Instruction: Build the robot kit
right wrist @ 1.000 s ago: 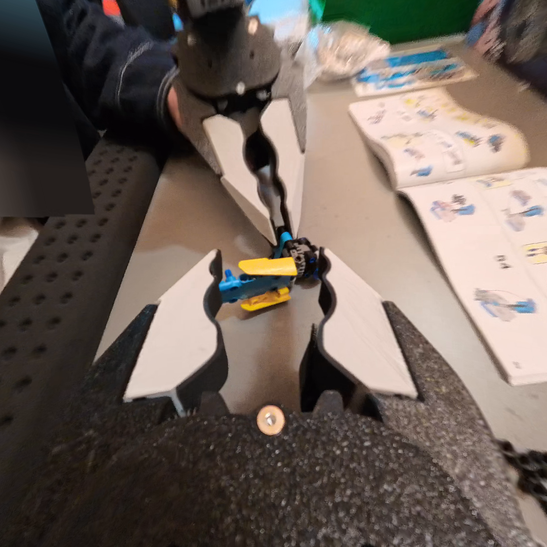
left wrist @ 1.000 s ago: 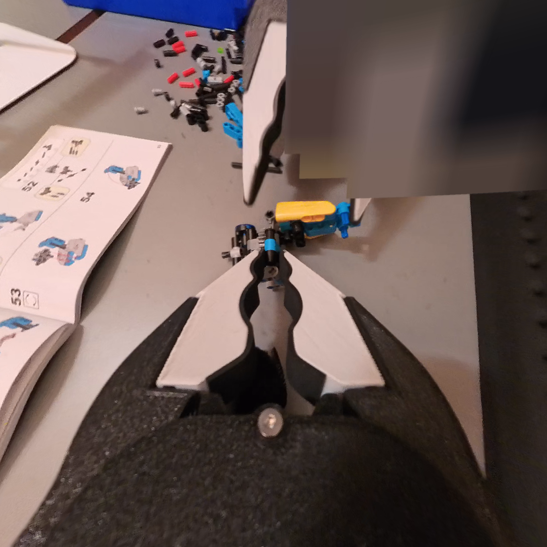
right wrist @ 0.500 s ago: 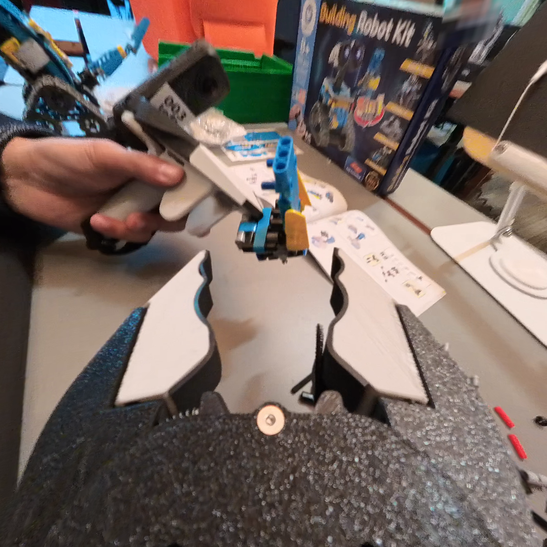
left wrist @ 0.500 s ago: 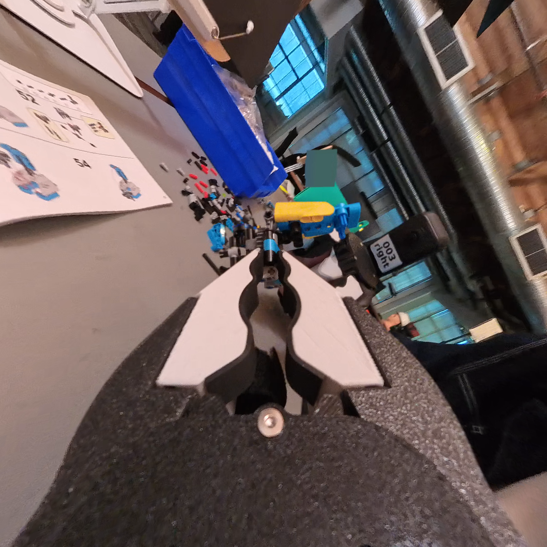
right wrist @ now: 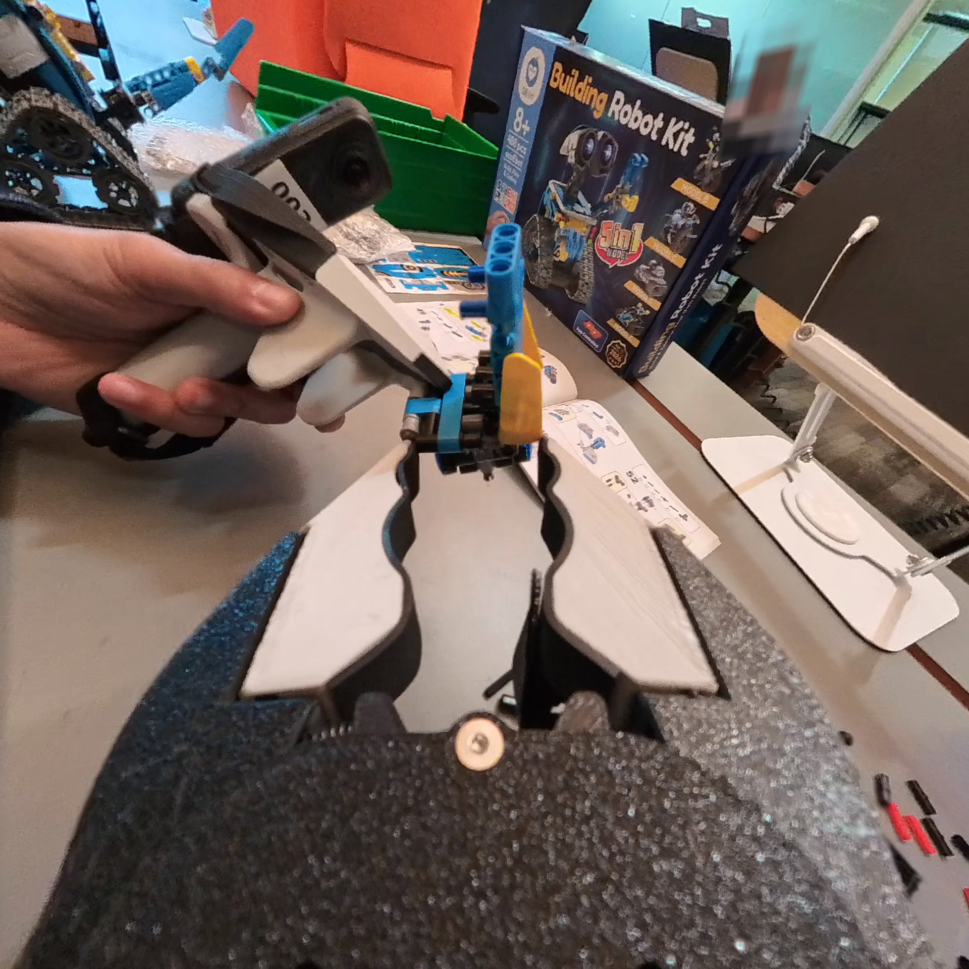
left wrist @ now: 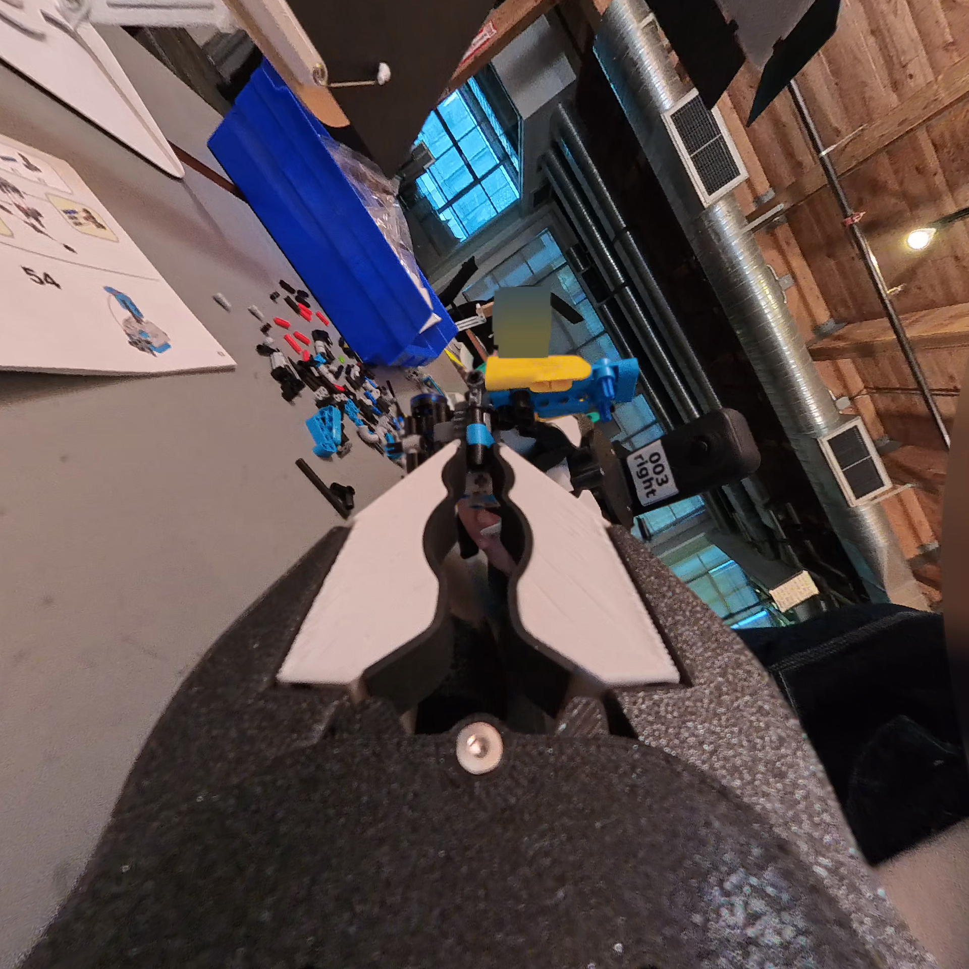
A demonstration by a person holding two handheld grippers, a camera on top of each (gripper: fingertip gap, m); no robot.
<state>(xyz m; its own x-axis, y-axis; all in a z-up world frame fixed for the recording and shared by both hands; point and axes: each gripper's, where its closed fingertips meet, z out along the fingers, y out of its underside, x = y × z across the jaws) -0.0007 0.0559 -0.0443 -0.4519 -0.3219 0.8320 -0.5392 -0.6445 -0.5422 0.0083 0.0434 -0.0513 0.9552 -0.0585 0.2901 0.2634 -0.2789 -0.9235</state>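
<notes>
The lower stem of the blue and yellow brick assembly [left wrist: 545, 383] is hidden between the pinched fingers of the left gripper [left wrist: 476, 456], and the contact between that assembly and the tips of the right gripper [right wrist: 474, 451] is blurred, so a grip there cannot be judged. The instruction booklet [left wrist: 105, 314] is cut off by the left edge of the left wrist view, and the loose parts [left wrist: 335, 377] beside the blue bin [left wrist: 325, 230] are perhaps pins and connectors, too small to be sorted. A mosaic patch is laid over the space behind the assembly, and the red and black pieces [right wrist: 912, 833] at the right edge of the right wrist view are smeared and cropped.
</notes>
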